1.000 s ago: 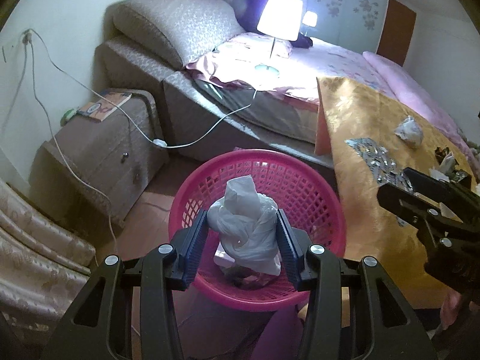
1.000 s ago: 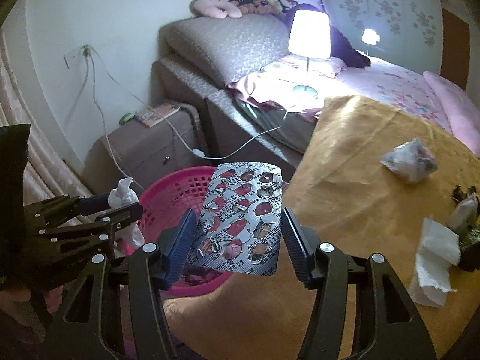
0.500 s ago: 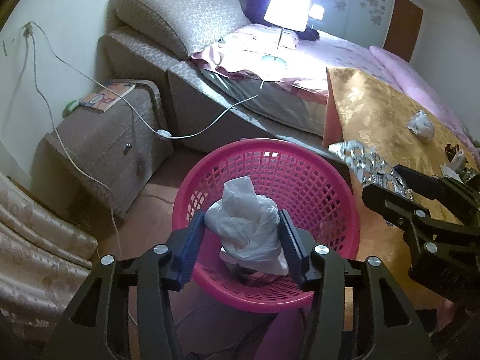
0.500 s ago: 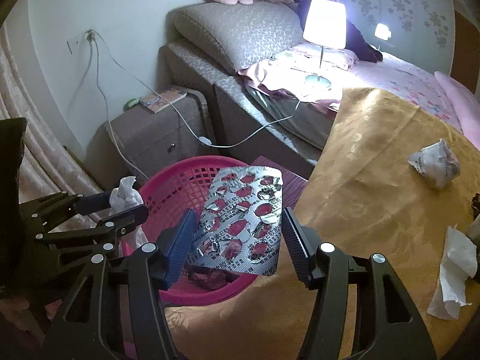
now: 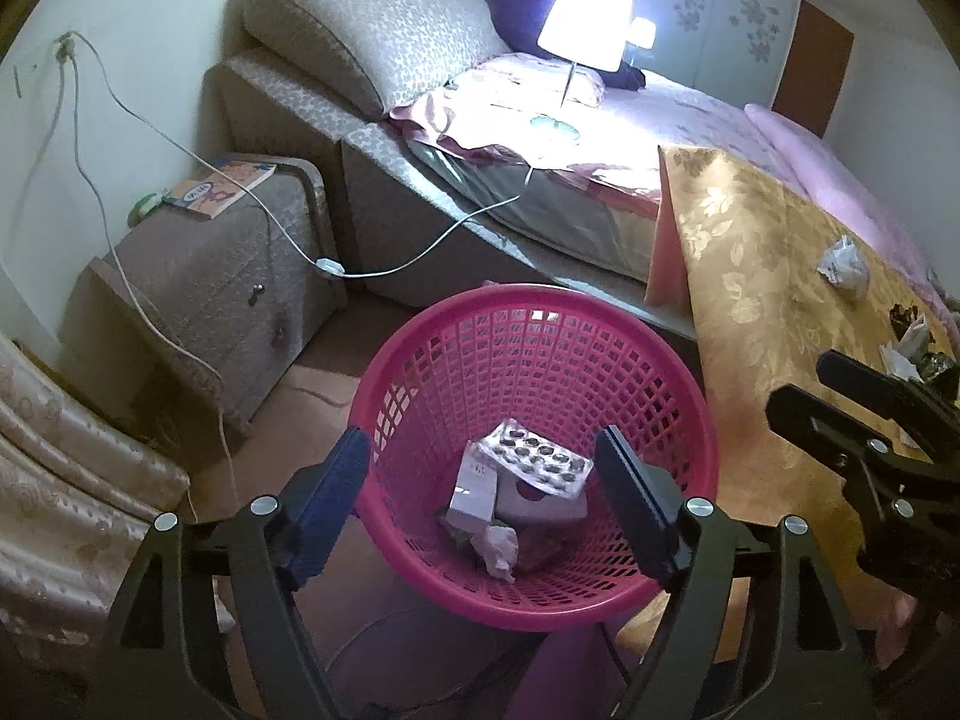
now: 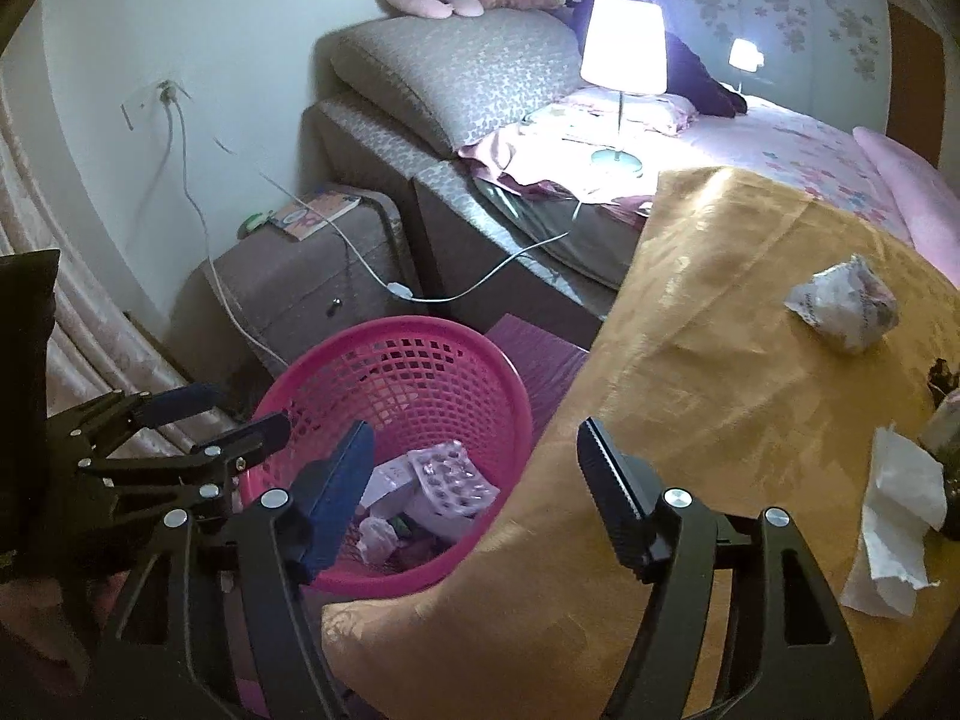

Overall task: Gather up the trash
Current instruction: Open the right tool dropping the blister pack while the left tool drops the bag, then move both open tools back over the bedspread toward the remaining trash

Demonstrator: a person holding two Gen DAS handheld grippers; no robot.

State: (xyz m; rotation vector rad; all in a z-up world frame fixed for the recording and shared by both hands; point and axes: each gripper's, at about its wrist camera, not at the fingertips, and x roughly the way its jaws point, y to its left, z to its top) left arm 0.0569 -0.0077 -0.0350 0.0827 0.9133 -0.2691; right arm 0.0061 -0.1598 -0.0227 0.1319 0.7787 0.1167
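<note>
A pink mesh basket [image 5: 630, 360] stands on the floor beside the gold-clothed table [image 5: 756, 276]. Inside lie a silver blister pack [image 5: 537, 465], a small white box [image 5: 474, 489] and a crumpled tissue [image 5: 498, 546]. My left gripper [image 5: 486, 492] is open and empty above the basket. My right gripper [image 6: 474, 480] is open and empty over the basket's right rim [image 6: 510, 390] and the table edge. On the table lie a crumpled wrapper [image 6: 843, 303] and a white tissue [image 6: 894, 510].
A grey bedside cabinet [image 5: 222, 276] with a book [image 5: 219, 195] stands left of the basket. White cables [image 5: 420, 249] hang from the wall to the bed. A lit lamp [image 5: 585, 24] stands on the bed. A curtain [image 5: 72, 480] hangs at the left.
Both grippers opened. The white wad dropped from my left gripper and the blister pack from my right; the pack now lies in the basket.
</note>
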